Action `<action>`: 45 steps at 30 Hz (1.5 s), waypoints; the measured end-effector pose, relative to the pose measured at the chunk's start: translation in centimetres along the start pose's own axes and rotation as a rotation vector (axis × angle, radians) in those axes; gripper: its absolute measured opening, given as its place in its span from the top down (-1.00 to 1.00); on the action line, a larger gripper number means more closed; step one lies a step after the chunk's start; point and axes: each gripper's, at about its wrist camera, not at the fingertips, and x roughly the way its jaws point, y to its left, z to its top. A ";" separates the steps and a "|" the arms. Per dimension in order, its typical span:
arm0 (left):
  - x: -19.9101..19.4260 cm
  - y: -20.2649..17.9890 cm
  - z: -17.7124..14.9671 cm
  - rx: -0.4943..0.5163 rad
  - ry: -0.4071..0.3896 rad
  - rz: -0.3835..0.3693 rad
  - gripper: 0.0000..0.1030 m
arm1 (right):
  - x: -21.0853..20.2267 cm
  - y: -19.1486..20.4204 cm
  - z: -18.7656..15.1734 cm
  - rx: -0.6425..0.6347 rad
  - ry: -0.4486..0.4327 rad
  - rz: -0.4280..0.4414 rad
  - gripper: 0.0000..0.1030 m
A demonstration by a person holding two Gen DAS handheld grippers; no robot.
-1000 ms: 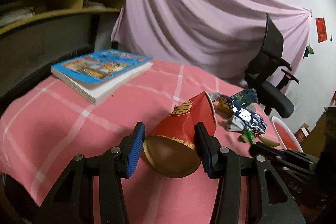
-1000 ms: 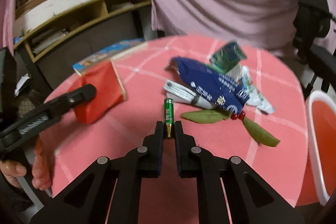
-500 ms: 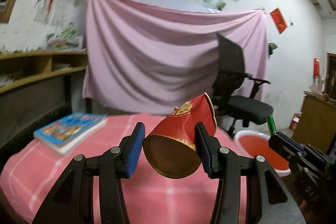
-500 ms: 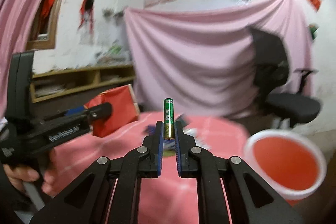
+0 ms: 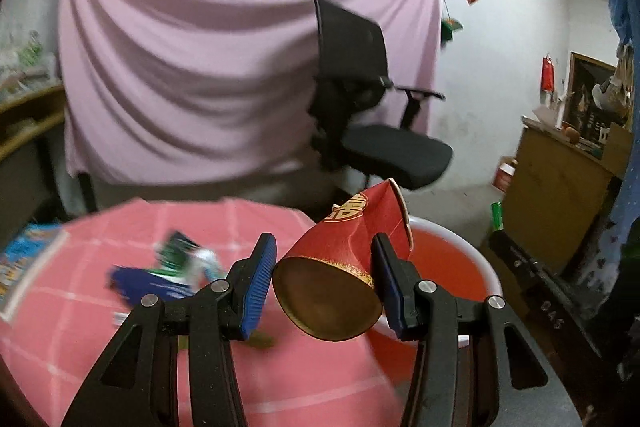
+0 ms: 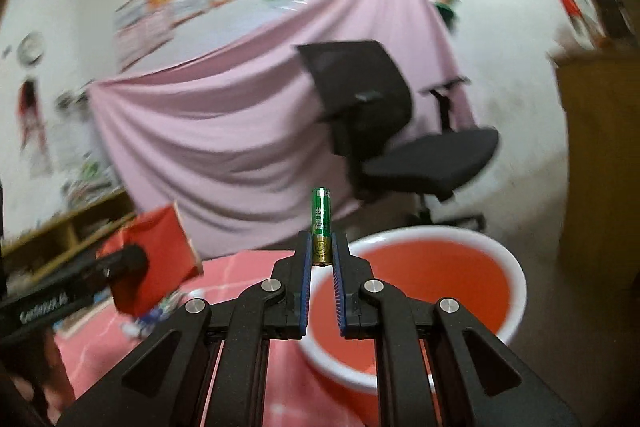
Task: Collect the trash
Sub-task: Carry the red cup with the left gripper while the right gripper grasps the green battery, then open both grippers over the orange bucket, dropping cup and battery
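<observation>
Landmark: the red basin point(image 6: 516, 275), standing just beyond the edge of the pink-checked table point(image 5: 120, 307).
Left gripper point(image 5: 324, 281): clamped on a crushed red paper cup point(image 5: 348, 251), its base toward the camera; a second ago the cup hung over the middle of the table, now its rim end overlaps the basin's near wall.
Right gripper point(image 6: 321, 251): pinched tight on a green battery point(image 6: 321, 215) that stands up out of the tips; a second ago it was low over the tablecloth, now it is in front of the basin's near rim.
Left behind: blue and green wrappers point(image 5: 160, 275) on the table, well away from the basin.
Meaning: both pieces look nearly ready to drop in; the wrappers remain to collect.
</observation>
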 end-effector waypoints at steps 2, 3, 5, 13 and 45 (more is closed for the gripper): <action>1.7 -0.7 0.6 -0.018 0.039 -0.011 0.16 | 0.8 -1.4 -0.2 0.048 0.043 -0.026 0.84; 2.7 -1.0 0.7 -0.023 0.062 -0.011 0.16 | 1.1 -2.0 -0.5 0.073 0.064 -0.032 0.84; 4.9 -1.7 0.8 -0.031 0.105 -0.011 0.16 | 1.6 -2.8 -1.3 0.107 0.114 -0.040 0.84; 9.0 -2.3 0.0 -0.081 0.226 -0.025 0.16 | 2.2 -4.0 -2.4 0.145 0.240 -0.037 0.83; -0.8 2.1 -0.7 -0.118 -0.098 0.057 -0.39 | -0.5 -1.0 0.4 0.059 0.029 -0.065 0.28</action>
